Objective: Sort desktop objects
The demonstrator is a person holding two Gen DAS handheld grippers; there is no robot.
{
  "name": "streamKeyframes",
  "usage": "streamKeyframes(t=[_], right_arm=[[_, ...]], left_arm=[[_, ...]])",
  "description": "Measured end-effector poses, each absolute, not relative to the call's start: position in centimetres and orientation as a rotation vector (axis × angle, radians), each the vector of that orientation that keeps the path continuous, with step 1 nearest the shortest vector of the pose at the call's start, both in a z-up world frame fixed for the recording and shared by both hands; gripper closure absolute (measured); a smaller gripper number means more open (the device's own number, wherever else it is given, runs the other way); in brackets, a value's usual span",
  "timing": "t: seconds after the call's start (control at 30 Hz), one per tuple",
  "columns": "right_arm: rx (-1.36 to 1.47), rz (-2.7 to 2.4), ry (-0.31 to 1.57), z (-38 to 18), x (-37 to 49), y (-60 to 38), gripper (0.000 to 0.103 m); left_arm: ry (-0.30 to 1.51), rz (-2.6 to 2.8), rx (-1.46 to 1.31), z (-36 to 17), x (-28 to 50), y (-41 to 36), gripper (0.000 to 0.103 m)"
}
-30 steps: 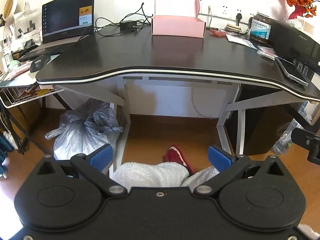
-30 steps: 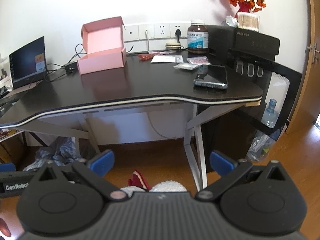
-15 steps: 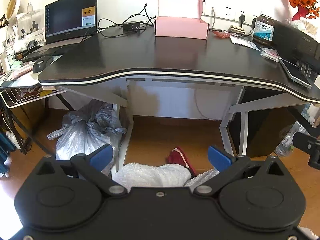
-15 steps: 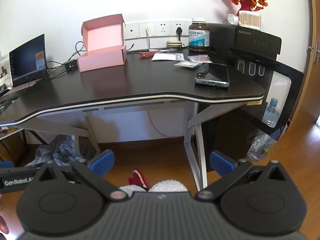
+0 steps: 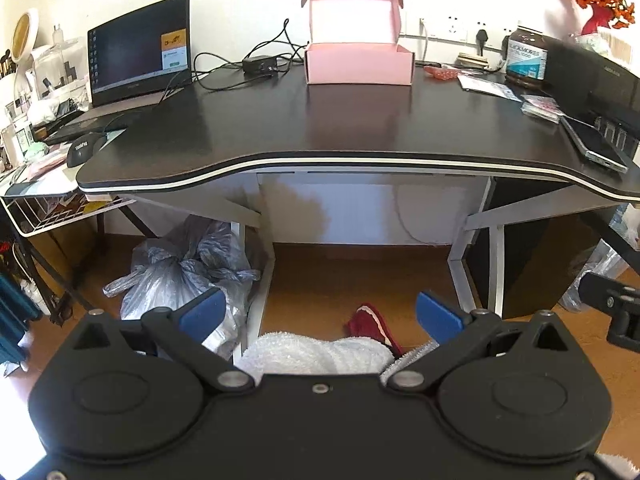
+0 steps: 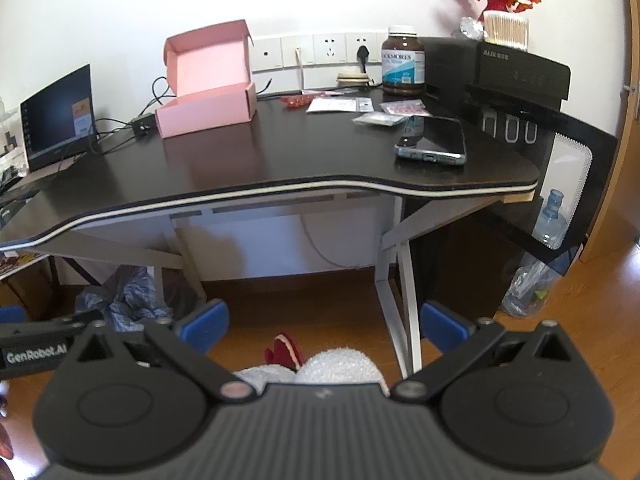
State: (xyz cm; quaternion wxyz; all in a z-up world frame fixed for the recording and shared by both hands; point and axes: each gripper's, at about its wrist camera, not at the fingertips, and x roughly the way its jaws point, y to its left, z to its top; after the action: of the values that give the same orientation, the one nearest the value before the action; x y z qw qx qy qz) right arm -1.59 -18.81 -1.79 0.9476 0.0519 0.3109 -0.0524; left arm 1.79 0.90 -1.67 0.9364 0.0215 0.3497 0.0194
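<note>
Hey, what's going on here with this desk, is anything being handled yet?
Not yet. A person holds two grippers in front of the dark desk, both below its edge. The left gripper and right gripper are open and hold nothing. On the desk, an open pink box stands toward the back. The phone, supplement bottle and small packets lie on the right side, none of them touched.

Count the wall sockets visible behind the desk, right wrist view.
4: a row of white wall sockets between the pink box and the brown bottle; the rightmost has a black plug in it. More may be hidden behind those.
</note>
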Motion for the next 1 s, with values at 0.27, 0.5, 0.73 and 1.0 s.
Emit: streamKeyframes(t=[0.27, 0.5, 0.73, 1.0], right_arm=[[0.105, -0.090, 0.697, -3.1, 0.9, -18.7, 0.001], [0.101, -0.076, 0.680, -3.7, 1.6, -18.8, 0.001], [0.092, -0.047, 0.650, -3.9, 2.6, -18.3, 0.001], [0.086, 0.015, 0.607, -3.3, 3.2, -18.3, 0.001]], left_arm=[[0.807, 0.055, 0.031, -3.6, 3.8, 1.4, 0.000], [0.798, 0.032, 0.032, -4.0, 4.7, 1.3, 0.000], [0.771, 0.010, 0.039, -4.3, 5.6, 1.0, 0.000], [0.698, -0.031, 0.021, -3.7, 6.3, 0.8, 0.000]])
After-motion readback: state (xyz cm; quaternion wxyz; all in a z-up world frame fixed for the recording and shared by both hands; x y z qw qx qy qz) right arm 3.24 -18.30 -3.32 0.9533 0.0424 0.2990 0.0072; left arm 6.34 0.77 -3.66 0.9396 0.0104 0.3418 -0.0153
